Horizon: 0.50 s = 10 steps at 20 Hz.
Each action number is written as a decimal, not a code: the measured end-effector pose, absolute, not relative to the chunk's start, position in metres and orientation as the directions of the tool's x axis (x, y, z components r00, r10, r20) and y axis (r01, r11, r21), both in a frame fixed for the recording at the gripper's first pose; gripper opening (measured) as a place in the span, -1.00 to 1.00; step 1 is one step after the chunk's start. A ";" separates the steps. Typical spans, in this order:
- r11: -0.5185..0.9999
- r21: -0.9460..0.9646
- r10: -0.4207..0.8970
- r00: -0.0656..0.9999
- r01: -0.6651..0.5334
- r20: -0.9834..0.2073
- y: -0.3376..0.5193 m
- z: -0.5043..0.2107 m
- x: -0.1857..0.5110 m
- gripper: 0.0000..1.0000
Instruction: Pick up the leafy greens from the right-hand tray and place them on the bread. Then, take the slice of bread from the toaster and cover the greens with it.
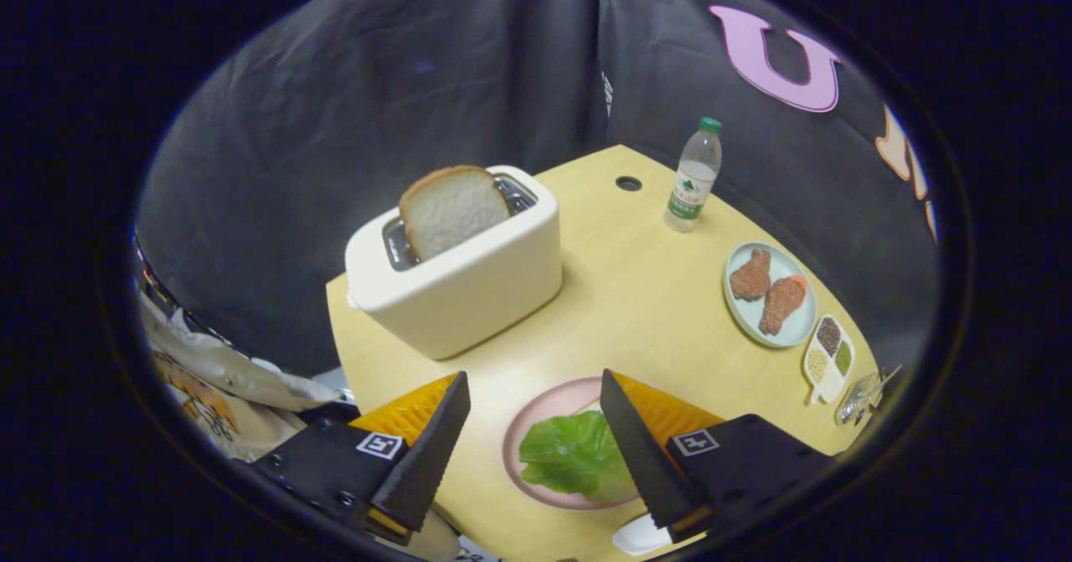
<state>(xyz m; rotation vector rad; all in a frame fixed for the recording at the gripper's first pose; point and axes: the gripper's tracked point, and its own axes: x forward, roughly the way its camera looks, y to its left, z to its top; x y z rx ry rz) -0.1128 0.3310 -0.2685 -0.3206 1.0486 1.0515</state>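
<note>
Lettuce, a single green leaf, is lying on a pink plate at the near edge of a pale wooden table, and a sliver of pale bread seems to be peeking out from under its far edge, though that is hard to make out. The gripper is hovering above the plate with its two fingers spread wide and nothing between them; the right finger is overlapping the leaf's right side in this view. Judging by this, the greens step looks finished and the second step is in hand: fetching the top slice. Just beyond the fingers a cream toaster is standing, with a slice of bread sticking upright out of one slot, a little left of the gripper's line. The next move is calling for a forward reach, the open fingers straddling the slice's flat faces and closing gently so the soft crumb is not crushed. Nothing is blocking that path. Off to the right, well apart, a blue plate is carrying two pieces of fried chicken, beside a small divided dish of seasonings. Farthest back, a water bottle is standing upright near the table's far corner.
</note>
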 end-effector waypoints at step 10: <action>0.544 0.400 0.664 0.087 -0.738 -0.742 0.428 -0.227 -0.122 0.98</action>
